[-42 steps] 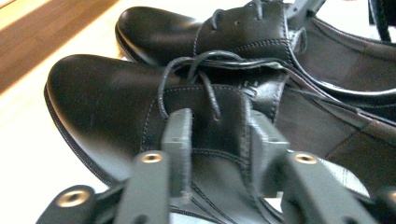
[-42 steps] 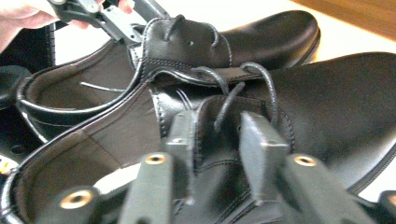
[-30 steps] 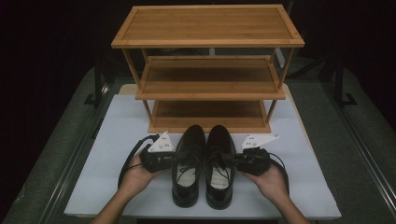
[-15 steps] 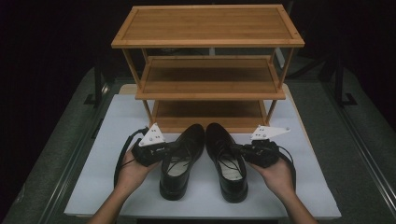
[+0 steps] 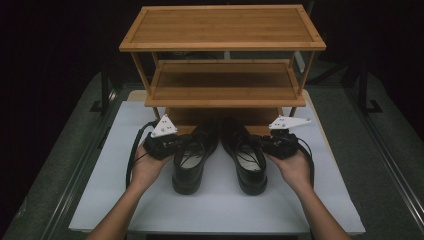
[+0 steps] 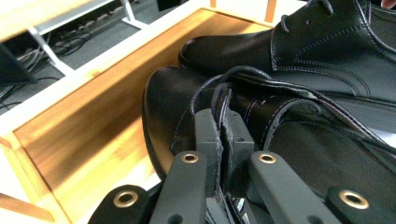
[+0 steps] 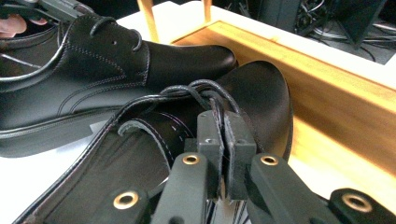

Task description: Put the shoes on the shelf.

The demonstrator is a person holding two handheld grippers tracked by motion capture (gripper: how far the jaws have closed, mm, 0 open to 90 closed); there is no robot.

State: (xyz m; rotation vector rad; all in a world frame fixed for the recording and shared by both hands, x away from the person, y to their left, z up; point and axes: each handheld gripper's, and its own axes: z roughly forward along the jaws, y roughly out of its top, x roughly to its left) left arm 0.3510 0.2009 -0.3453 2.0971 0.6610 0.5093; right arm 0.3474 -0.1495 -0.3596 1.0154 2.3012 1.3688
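Low in the high view we see two forearms entering from the bottom edge, one hand per gripper. Left gripper [image 5: 172, 145] is clamped tight on the upper edge of the left black leather lace-up shoe [image 5: 192, 160]; right gripper [image 5: 267, 145] is pinched the same way on the right black leather lace-up shoe [image 5: 245, 160]. Two shoes, mid-frame, toes almost touching, heels splayed apart. The white table mat [image 5: 220, 210] lies bare in front of the heels. Beyond, toes just reach the bottom level of a three-tier bamboo shoe rack [image 5: 222, 45]; open shelf room above.
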